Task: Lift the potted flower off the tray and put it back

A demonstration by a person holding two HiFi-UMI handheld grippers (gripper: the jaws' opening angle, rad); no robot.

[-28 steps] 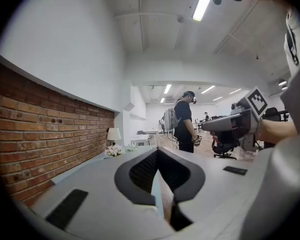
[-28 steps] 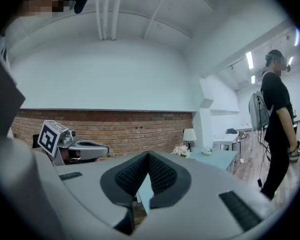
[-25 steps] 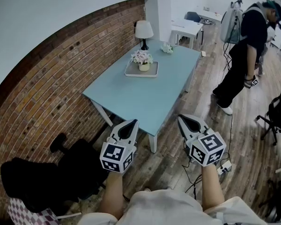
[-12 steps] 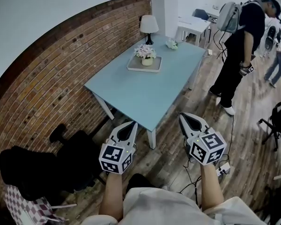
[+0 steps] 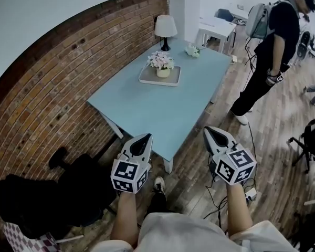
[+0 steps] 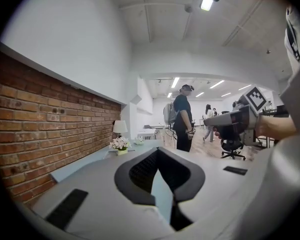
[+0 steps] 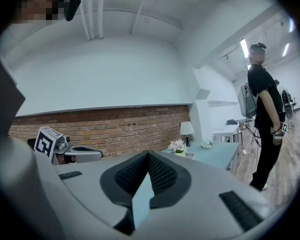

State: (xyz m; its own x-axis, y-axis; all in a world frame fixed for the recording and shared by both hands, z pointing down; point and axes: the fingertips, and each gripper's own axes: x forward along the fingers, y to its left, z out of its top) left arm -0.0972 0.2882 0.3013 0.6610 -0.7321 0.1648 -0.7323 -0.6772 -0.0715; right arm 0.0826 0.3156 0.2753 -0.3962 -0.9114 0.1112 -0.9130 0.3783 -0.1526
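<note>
on table [image 5: 163, 109]: 1 potted flower [image 5: 160, 63], 1 tray [image 5: 148, 80] | held — 2 tools [image 5: 146, 137] [image 5: 208, 130], closed

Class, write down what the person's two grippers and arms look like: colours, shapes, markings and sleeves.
The left gripper and right gripper match: smooth light grey shells narrowing to a point, with black dimpled pads lining the jaws. Behind each sits a cube of black-and-white square markers. The forearms are bare, and the person wears a pale top.
</note>
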